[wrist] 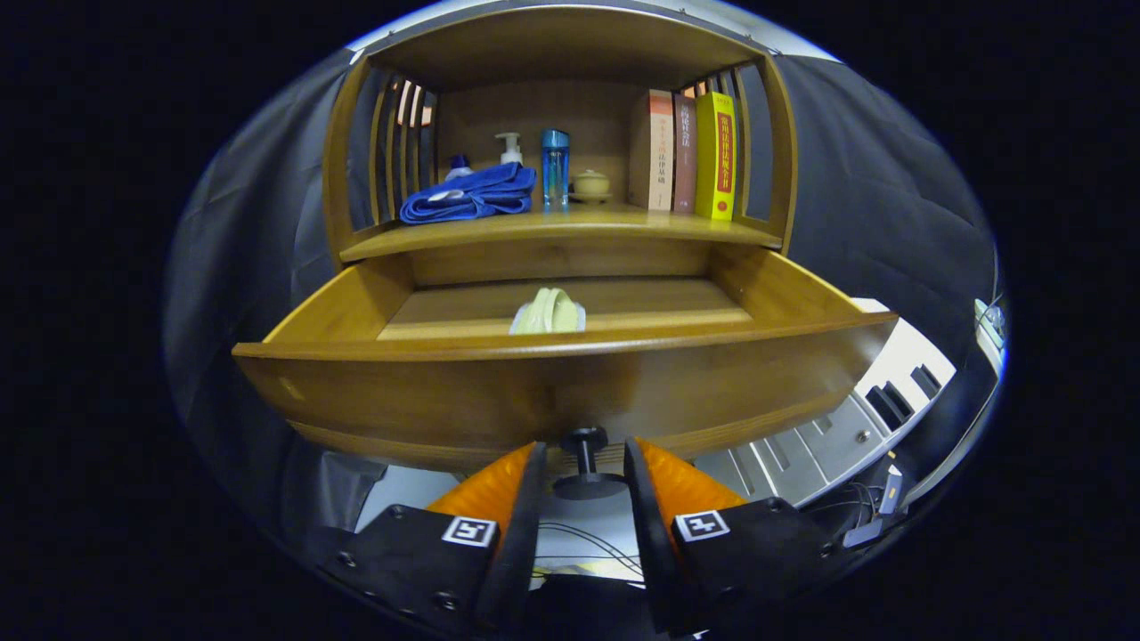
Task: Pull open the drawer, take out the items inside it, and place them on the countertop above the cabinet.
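One drawer [552, 383] stands pulled well out of the wooden cabinet, and in it lies a single pale yellow-green item [549, 312], near the front wall at about the middle. The tool [583, 463] sits just below the drawer front, its orange fingers [488, 488] parted narrowly to either side of the black knob [585, 463], apparently not pressing it. Above the drawer, the worktop [623, 224] carries a folded blue cloth [469, 194], a pump bottle [509, 148], a blue bottle [555, 166], a small lidded pot [591, 185] and three upright books [684, 154].
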{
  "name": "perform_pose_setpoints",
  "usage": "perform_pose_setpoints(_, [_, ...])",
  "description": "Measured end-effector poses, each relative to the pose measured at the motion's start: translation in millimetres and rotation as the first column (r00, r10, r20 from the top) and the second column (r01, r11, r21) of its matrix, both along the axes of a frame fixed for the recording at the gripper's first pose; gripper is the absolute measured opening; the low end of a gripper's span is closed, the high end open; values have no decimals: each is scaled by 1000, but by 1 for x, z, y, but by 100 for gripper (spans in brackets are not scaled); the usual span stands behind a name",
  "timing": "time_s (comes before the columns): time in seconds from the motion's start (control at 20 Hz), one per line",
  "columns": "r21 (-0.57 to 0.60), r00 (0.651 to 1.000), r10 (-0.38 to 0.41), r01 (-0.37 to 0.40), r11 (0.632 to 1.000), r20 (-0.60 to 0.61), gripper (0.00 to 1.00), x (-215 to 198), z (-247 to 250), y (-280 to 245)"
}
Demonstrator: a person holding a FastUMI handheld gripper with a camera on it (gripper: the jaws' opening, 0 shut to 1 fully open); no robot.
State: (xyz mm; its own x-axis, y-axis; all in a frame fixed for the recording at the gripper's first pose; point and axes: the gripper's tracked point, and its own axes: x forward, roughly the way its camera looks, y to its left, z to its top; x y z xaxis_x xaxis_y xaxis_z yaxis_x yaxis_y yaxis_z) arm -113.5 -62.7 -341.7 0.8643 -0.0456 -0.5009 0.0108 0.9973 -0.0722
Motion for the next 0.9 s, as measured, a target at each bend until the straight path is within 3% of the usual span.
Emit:
perform_pose_setpoints(0.25, [-37, 997, 26, -23, 999, 71, 93, 1, 54, 15])
perform_pose_setpoints(0.35, [-29, 995, 24, -21, 999, 99, 99, 5, 73, 18])
perform_pose_setpoints(0.65, [35, 987, 30, -36, 999, 158, 99, 26, 123, 35])
perform_pose_setpoints(0.9, [50, 987, 44, -52, 997, 152, 99, 64, 131, 46])
